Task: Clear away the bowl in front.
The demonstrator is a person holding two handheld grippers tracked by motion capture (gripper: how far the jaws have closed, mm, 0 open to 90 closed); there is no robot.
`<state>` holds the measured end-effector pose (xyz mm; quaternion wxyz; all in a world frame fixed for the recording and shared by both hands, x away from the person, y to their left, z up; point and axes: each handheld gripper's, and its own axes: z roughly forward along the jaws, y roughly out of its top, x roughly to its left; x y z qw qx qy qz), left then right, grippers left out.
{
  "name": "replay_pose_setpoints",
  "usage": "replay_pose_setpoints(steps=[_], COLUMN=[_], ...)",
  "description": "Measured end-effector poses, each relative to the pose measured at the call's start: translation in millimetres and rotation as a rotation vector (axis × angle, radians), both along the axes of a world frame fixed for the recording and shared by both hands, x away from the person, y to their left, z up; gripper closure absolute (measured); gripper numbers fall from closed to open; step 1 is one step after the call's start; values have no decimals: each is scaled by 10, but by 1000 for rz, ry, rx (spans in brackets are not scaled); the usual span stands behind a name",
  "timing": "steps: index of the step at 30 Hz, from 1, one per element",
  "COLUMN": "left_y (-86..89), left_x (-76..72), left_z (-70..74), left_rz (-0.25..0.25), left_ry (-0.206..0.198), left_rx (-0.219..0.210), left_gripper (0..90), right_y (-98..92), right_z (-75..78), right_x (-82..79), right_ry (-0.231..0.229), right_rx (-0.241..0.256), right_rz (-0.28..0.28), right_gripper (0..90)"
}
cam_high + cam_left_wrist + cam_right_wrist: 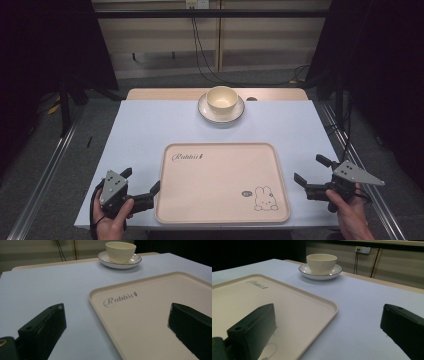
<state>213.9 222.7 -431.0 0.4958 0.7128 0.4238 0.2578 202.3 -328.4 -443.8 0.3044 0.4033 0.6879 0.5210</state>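
A cream tray (220, 212) with a "Rabbit" word and a rabbit drawing lies at the table's near middle. A cream bowl (222, 98) sits on a white saucer (206, 113) at the far middle. My left gripper (142, 182) is open at the tray's left rim, one jaw over the tray (130, 322), the other over the table. My right gripper (312, 170) is open just off the tray's right rim (329, 305), nothing between its jaws. The bowl (120, 251) (321, 263) and saucer (136, 261) (336, 272) stand far ahead of both.
The table (145, 125) has a pale blue top with a wooden strip along its far edge. Black curtains hang at both sides. Cables run down the far wall onto the floor.
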Motion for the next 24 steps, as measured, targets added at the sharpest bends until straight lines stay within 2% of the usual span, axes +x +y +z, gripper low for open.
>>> replay_pose_setpoints(steps=[1, 6, 7, 9, 10, 13, 20, 24], left_y=[-17, -109, -134, -177, -196, -238, -295, -344], left_x=[5, 48, 59, 92, 102, 139, 255, 334], left_z=[-4, -16, -11, 3, 5, 18, 62, 130], left_rz=[4, -16, -12, -28, -34, -70, -58, -69], left_ry=[-5, -3, -11, -10, -10, 8, 19, 1], left_rx=[-13, -2, -22, -27, -15, -21, -33, -34], left_gripper=[17, 16, 13, 12, 13, 16, 24, 21], right_y=[0, 3, 7, 17, 19, 14, 18, 20], right_z=[0, -3, -7, -12, -12, -12, -15, -13], right_x=[0, 5, 8, 13, 14, 14, 14, 13], right_ry=[0, 5, 4, 10, 10, 11, 10, 3], right_rx=[0, 1, -2, -2, -1, -2, -3, -2], right_rz=[0, 7, 8, 17, 20, 22, 22, 5], right_gripper=[0, 0, 2, 9, 10, 10, 11, 10])
